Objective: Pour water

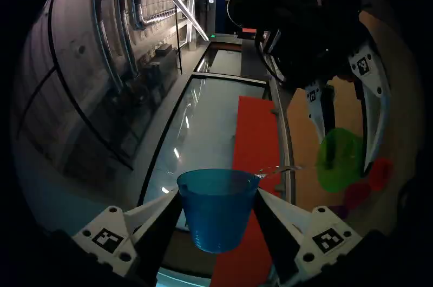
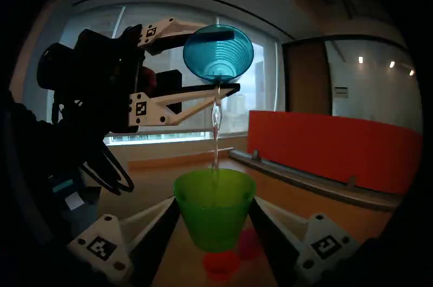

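Left gripper (image 1: pixel 217 196) clamps blue cup (image 1: pixel 216 219); right gripper (image 2: pixel 214 203) clamps green cup (image 2: pixel 215 216). I'd aim stream (image 2: pixel 216 119) mid-cup, tilt gently.

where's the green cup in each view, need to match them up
Left gripper view: green cup right of centre, between fingers of the right tool, farther off.
Right gripper view: bottom centre, in that tool's own fingers.
Shared landmark: the tipped blue cup pouring a thin water stream into it.
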